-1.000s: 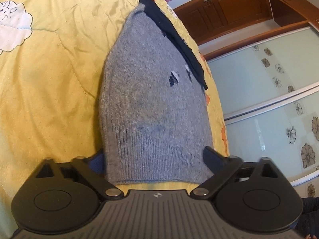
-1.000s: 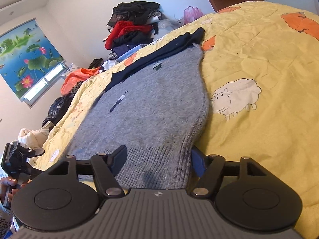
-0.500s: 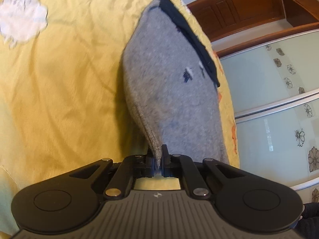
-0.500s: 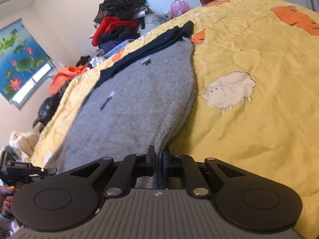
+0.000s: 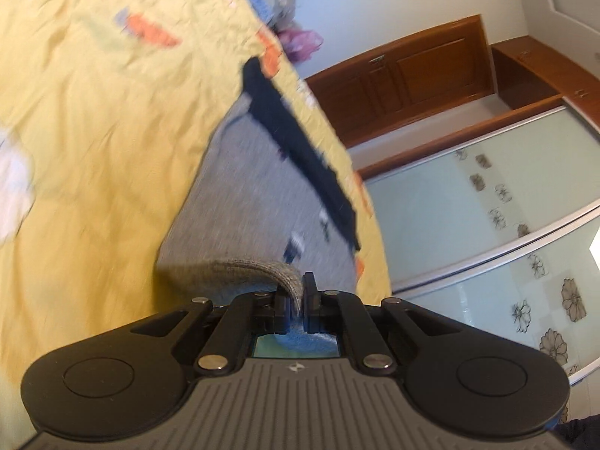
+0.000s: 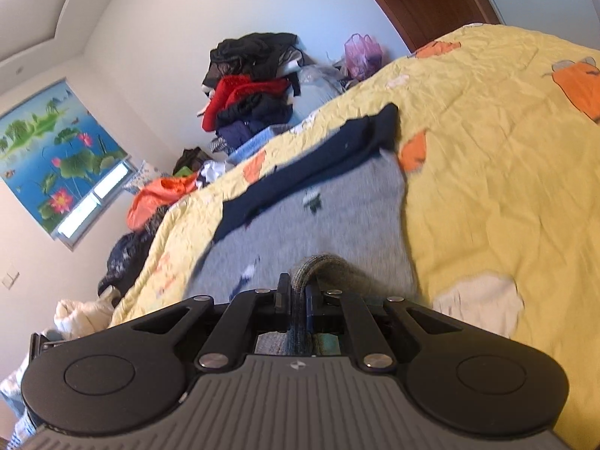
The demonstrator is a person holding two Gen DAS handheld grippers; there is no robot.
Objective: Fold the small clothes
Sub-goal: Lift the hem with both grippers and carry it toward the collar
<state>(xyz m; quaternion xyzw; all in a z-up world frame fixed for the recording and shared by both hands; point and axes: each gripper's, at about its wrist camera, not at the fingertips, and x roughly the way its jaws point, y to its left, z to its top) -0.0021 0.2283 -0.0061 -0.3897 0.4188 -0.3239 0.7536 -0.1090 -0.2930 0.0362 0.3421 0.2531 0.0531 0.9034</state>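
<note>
Both claws have lifted the sweater hem up off the bed. Left claw and right claw each pinch the hem, folded over the sweater.

one grey sweater, one yellow bedspread, two tools: left, right.

Motion blur smears the grey knitted sweater and the yellow printed bedspread toward 9 o'clock. The sweater's ribbed hem vanishes between the black left gripper fingers; at 6 o'clock the gripper body runs off frame.
</note>
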